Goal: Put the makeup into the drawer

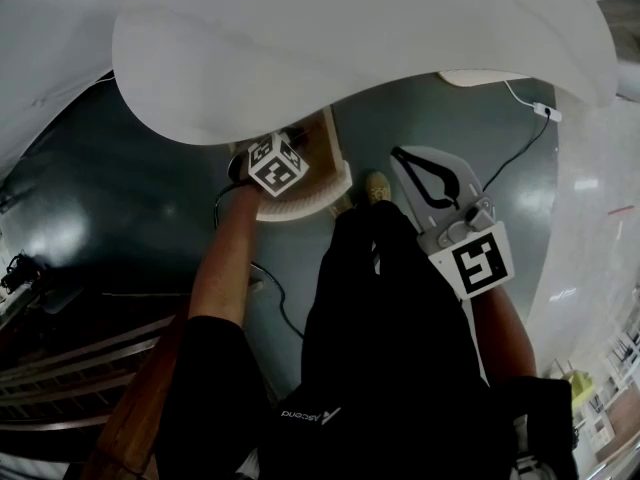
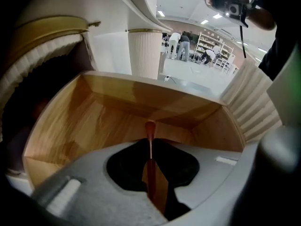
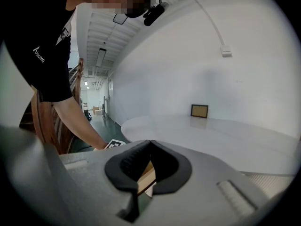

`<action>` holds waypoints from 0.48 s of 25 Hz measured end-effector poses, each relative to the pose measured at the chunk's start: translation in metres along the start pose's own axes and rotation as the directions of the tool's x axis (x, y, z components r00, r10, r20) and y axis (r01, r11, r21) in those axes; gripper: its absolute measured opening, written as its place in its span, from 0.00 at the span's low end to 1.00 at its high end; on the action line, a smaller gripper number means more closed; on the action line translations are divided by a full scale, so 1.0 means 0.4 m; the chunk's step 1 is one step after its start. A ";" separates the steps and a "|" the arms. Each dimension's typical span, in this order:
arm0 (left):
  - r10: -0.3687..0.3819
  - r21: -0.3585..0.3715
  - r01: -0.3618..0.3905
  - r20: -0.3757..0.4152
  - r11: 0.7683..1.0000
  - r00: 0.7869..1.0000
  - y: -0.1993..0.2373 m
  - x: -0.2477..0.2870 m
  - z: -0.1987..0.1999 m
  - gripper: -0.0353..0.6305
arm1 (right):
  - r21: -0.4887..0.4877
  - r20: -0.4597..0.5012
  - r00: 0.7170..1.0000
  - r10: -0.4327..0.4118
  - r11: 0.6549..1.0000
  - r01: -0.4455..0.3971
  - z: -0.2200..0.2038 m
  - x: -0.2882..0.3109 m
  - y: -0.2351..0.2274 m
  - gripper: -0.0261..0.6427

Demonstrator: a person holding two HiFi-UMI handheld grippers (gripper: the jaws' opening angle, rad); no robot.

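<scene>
The left gripper (image 2: 151,150) has its jaws almost closed, pinching a thin makeup stick (image 2: 150,132). The stick is reddish brown and shiny. It is long and skinny, with a small round knob on its tip. It points to 12 o'clock, over the inside of the open wooden drawer (image 2: 141,95). In the head view the right gripper (image 3: 150,144) is at about 3 o'clock from the left one, by the white worktop (image 3: 221,138). Its jaws are closed together and hold nothing
</scene>
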State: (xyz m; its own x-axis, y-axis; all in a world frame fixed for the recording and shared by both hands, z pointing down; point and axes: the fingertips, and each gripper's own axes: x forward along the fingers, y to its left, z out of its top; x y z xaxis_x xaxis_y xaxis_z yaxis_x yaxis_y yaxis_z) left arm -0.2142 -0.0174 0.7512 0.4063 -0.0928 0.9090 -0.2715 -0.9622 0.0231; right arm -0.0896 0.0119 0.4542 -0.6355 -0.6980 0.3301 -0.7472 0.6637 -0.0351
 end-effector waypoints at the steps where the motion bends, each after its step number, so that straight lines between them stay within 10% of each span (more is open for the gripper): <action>1: 0.001 0.002 -0.001 -0.007 1.000 1.000 -0.001 0.004 -0.003 0.14 | 0.001 -0.004 1.000 -0.001 1.000 0.001 -0.004 -0.002 0.000 0.04; 12: 0.005 0.007 -0.004 -0.055 1.000 0.998 -0.014 0.017 -0.013 0.17 | -0.007 0.004 1.000 -0.006 1.000 0.006 -0.003 -0.016 0.011 0.04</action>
State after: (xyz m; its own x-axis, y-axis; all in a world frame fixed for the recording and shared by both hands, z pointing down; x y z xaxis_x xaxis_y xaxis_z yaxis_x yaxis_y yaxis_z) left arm -0.2144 -0.0113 0.7592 0.3564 -0.0832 0.9306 -0.2674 -0.9634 0.0163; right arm -0.0887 0.0197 0.4532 -0.6317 -0.7030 0.3267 -0.7497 0.6612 -0.0269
